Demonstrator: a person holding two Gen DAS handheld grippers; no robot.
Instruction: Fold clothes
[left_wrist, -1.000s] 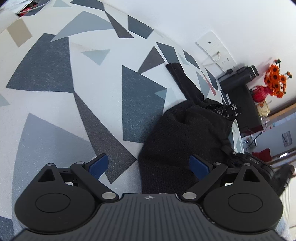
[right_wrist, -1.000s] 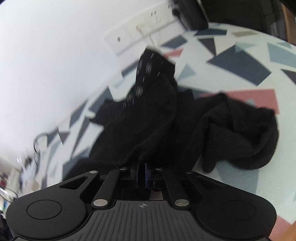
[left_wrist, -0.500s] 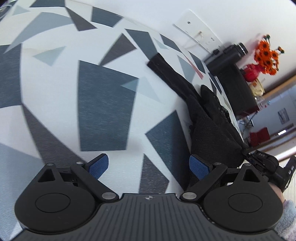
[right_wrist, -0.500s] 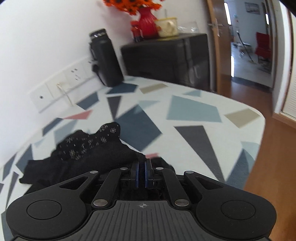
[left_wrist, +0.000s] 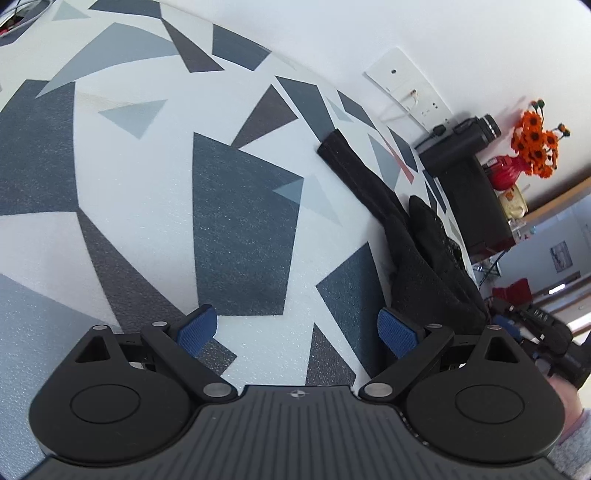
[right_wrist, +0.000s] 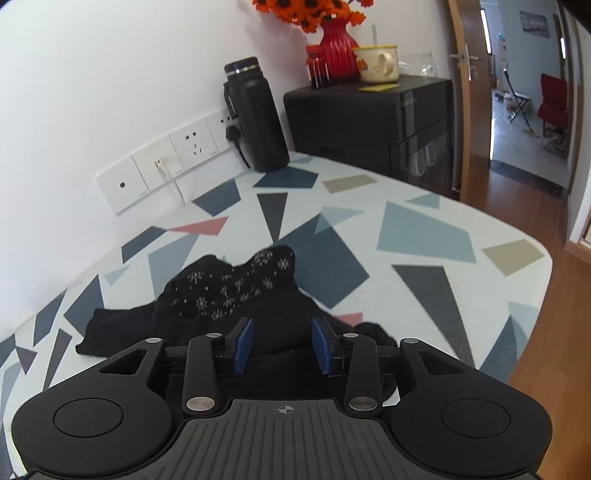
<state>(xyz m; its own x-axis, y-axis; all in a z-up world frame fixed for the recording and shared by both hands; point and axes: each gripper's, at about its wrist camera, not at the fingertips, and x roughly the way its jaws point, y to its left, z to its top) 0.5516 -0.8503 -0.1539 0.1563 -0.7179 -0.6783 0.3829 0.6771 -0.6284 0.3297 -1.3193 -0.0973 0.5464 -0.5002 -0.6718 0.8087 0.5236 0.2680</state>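
Right gripper (right_wrist: 282, 345) jaws opening over the black garment (right_wrist: 229, 295) (apparently released); left gripper (left_wrist: 299, 328) jaws apart, empty.

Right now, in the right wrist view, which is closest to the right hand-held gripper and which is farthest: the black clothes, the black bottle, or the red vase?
1. Black knitted clothes, just ahead of the right hand-held gripper.
2. Tall black bottle, by the wall sockets.
3. Red ribbed vase, up on the black cabinet.

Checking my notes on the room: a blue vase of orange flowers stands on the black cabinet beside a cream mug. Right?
Not quite: the vase is red, as the right wrist view shows. It does hold orange flowers and stands on the black cabinet beside the cream mug.
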